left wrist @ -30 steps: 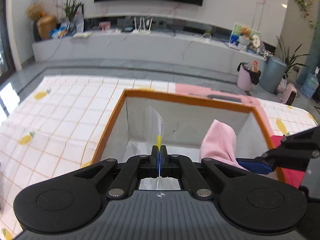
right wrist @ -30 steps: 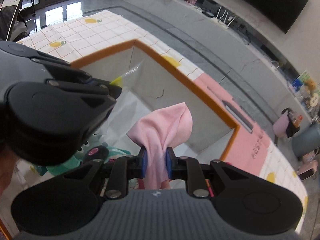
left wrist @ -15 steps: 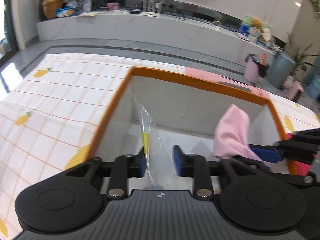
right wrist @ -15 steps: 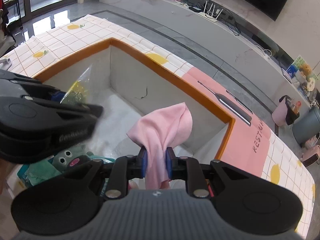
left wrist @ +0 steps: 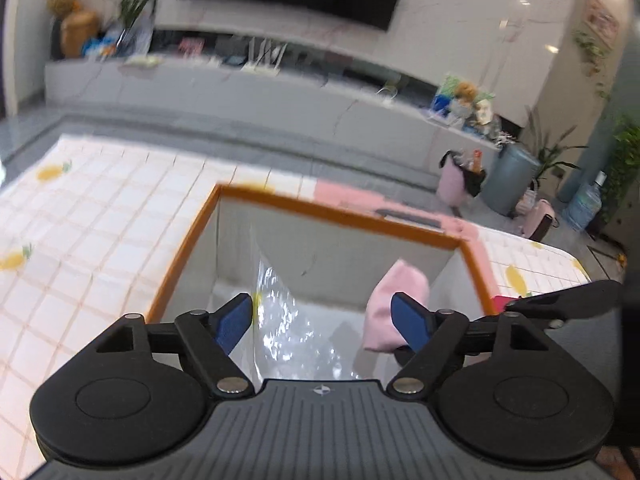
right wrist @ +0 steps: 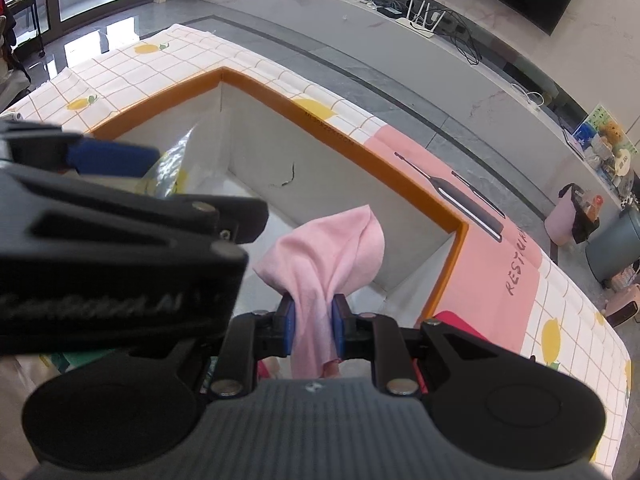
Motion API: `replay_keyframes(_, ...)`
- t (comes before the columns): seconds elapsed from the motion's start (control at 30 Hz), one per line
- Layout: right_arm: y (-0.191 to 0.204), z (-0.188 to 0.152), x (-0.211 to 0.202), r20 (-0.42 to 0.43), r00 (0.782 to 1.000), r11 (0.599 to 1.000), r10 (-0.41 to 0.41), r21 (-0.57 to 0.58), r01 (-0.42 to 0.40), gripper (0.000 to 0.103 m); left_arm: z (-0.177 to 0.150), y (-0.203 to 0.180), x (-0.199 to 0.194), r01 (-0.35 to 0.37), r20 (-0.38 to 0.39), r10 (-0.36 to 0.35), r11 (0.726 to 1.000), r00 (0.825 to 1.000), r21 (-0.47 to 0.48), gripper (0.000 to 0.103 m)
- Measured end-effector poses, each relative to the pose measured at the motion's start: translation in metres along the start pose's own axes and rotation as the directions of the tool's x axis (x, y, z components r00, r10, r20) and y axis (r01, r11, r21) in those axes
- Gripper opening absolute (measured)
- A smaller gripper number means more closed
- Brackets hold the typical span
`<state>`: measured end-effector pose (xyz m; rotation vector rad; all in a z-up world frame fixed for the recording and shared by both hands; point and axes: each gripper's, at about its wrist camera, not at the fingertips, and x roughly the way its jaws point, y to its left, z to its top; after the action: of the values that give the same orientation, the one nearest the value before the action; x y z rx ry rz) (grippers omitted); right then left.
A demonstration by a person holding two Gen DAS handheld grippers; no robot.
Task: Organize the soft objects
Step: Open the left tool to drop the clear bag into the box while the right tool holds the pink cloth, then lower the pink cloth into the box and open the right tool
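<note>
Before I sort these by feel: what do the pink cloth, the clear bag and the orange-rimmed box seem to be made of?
The pink cloth looks like soft matte fabric, perhaps microfibre or fleece: it drapes in rounded folds from the right gripper. The clear bag looks like thin glossy plastic film, see-through with crinkled glints. The orange-rimmed box has flat, stiff, matte pale walls, possibly board or fabric-covered panels; I cannot tell which.

Jaws opening — clear bag (left wrist: 288, 320) between, unpinched.
</note>
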<state>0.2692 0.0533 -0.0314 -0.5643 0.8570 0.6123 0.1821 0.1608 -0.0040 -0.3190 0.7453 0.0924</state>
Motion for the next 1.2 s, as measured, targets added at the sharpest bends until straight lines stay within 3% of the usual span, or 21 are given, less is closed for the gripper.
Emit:
replay_keyframes(0.07, 0.000, 0.002, 0.000, -0.004, 1.000, 1.000, 0.002, 0.005, -0.002, 0.017, 0.002, -0.004, -0.008, 0.007, 0.052, -0.008, 1.000, 0.999, 0.030, 0.093)
replay_keyframes(0.23, 0.002, 0.005, -0.002, 0.002, 1.000, 1.000, -0.003, -0.003, 0.003, 0.019, 0.002, -0.015, -0.020, -0.006, 0.088, -0.004, 0.993, 0.996, 0.116, 0.093)
replay_keyframes(0.4, 0.005, 0.006, -0.002, 0.005, 1.000, 1.000, -0.003, 0.006, 0.002, 0.019, 0.005, -0.018, -0.046, -0.115, 0.217, 0.080, 0.981, 0.973, 0.155, 0.094)
replay_keyframes(0.6, 0.008, 0.006, 0.000, -0.004, 1.000, 1.000, 0.001, -0.003, -0.001, 0.019, 0.015, 0.004, -0.051, -0.009, 0.183, -0.004, 0.998, 0.983, 0.066, 0.094)
replay_keyframes(0.77, 0.007, 0.008, -0.002, -0.021, 0.999, 0.999, -0.043, -0.024, 0.043, 0.019, 0.015, 0.012, -0.047, -0.059, 0.191, 0.049, 0.997, 0.980, 0.045, 0.094)
replay_keyframes(0.9, 0.001, 0.012, -0.020, -0.052, 0.989, 0.990, -0.136, -0.046, 0.133, 0.019, 0.012, 0.017, -0.046, -0.051, 0.176, 0.043, 0.998, 0.984, 0.043, 0.094)
replay_keyframes(1.1, -0.006, 0.018, -0.039, -0.021, 0.999, 1.000, -0.031, 0.000, 0.031, 0.019, 0.011, 0.022, -0.046, -0.065, 0.172, 0.059, 0.998, 0.983, 0.028, 0.094)
replay_keyframes(1.2, 0.004, 0.019, -0.029, -0.024, 0.999, 0.999, -0.027, -0.024, 0.027, 0.019, 0.010, 0.024, -0.045, -0.058, 0.162, 0.054, 0.998, 0.985, 0.019, 0.094)
